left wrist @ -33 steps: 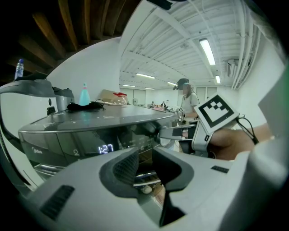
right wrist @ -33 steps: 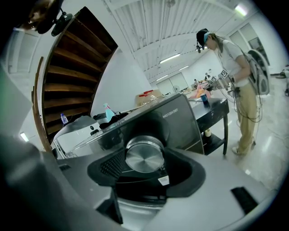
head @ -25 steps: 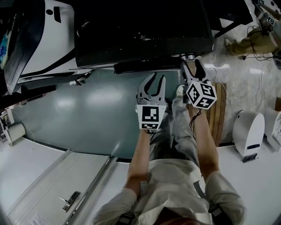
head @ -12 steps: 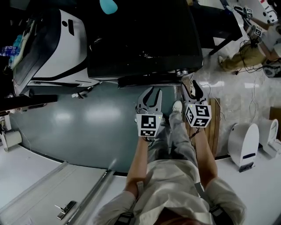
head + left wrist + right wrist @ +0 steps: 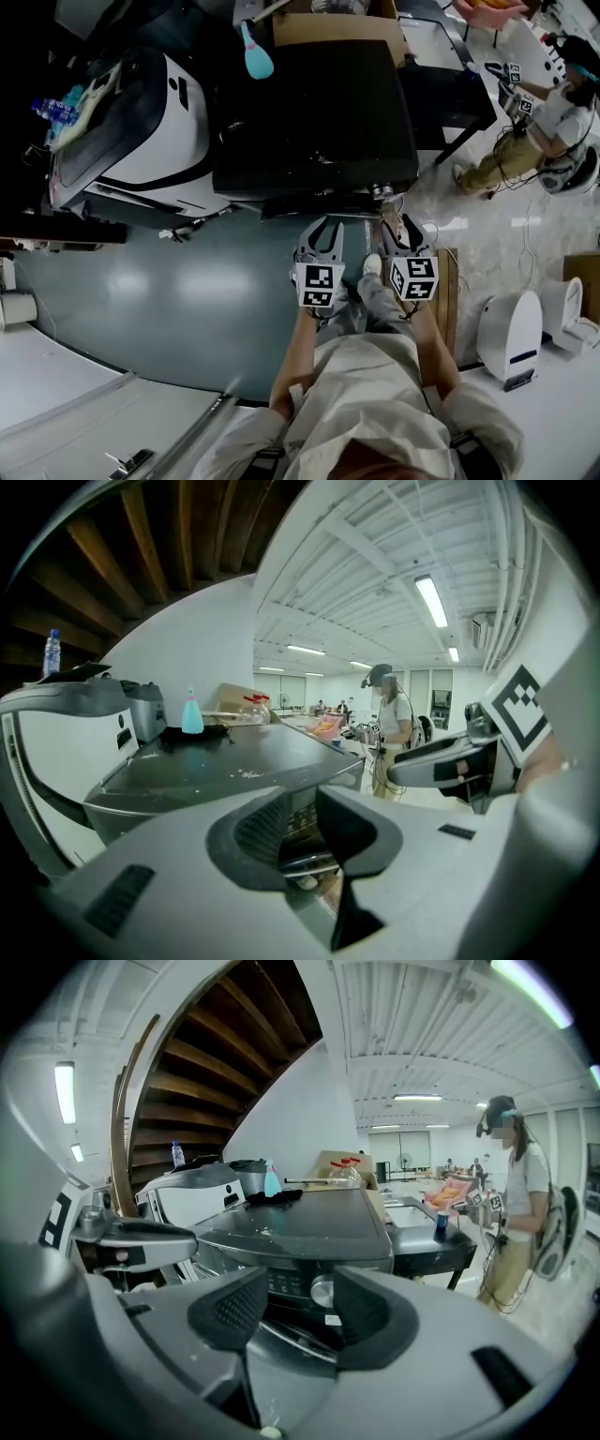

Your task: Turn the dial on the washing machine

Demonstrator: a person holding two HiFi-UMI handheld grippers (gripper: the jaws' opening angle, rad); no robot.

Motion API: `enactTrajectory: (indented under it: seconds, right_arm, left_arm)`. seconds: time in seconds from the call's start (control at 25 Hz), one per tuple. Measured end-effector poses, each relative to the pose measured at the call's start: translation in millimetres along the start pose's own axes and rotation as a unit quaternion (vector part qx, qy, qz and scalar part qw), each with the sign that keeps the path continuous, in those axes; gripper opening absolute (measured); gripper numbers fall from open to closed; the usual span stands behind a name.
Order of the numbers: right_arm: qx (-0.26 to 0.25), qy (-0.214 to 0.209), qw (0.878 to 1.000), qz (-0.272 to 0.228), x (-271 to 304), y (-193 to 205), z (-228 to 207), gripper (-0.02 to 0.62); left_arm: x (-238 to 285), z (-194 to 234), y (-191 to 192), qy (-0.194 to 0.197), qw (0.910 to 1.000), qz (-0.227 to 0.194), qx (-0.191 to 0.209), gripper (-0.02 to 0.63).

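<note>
Currently the right gripper [image 5: 298, 1309] has its jaws narrowly apart; they have just been closing, with nothing between them. The left gripper [image 5: 302, 834] beside it is partly open and empty. A second ago the right gripper was up at the front panel; both grippers have since drawn back and risen. The dial [image 5: 322, 1290], a silver knob at the panel's right end on the washing machine [image 5: 314, 112], stands clear of both. The contact phase appears over; any further turn requires a fresh approach.

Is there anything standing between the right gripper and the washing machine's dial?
Nothing visible does. The dial shows unblocked beyond the right gripper, whose jaws have just been closing with nothing held between them.
</note>
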State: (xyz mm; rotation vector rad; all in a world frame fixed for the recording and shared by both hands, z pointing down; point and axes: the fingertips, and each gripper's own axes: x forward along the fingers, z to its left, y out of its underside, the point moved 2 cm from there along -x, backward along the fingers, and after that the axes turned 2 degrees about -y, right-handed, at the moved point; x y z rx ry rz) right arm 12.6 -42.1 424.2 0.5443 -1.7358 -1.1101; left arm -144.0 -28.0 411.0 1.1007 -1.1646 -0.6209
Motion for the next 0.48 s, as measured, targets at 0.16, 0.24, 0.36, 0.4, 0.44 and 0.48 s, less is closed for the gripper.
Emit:
enactTrajectory:
  seconds: [0.16,0.24,0.36,0.4,0.44,0.48]
  right_arm:
    - [-0.018,-0.005,1.000,0.009,-12.9,-4.0,9.8,0.208]
    - [-0.023,-0.006,1.000,0.011,-17.8,-6.0,11.3,0.201]
    - [-0.032,-0.008,0.999,0.012,-23.7,-10.1,12.1,0.198]
    - [-0.032,-0.008,0.999,0.012,-25.0,-11.3,12.1,0.198]
    - [-0.031,-0.008,0.999,0.011,-25.9,-12.5,12.0,0.196]
    - [-0.031,-0.007,0.999,0.011,-26.6,-13.8,12.0,0.195]
  left_arm:
    - [-10.0,0.2,-7.1,0.002,1.0000,-0.003,0.002,0.103]
    - [-13.0,0.2,-8.8,0.001,1.0000,-0.004,0.000,0.103]
    - [-16.6,-1.8,-8.8,0.003,1.0000,0.000,-0.002,0.101]
    - [-17.5,-3.0,-8.6,0.005,1.0000,0.001,-0.001,0.101]
    - [-18.4,-4.1,-8.6,0.006,1.0000,0.003,0.001,0.101]
    - [-19.3,-5.2,-8.6,0.008,1.0000,0.005,0.002,0.101]
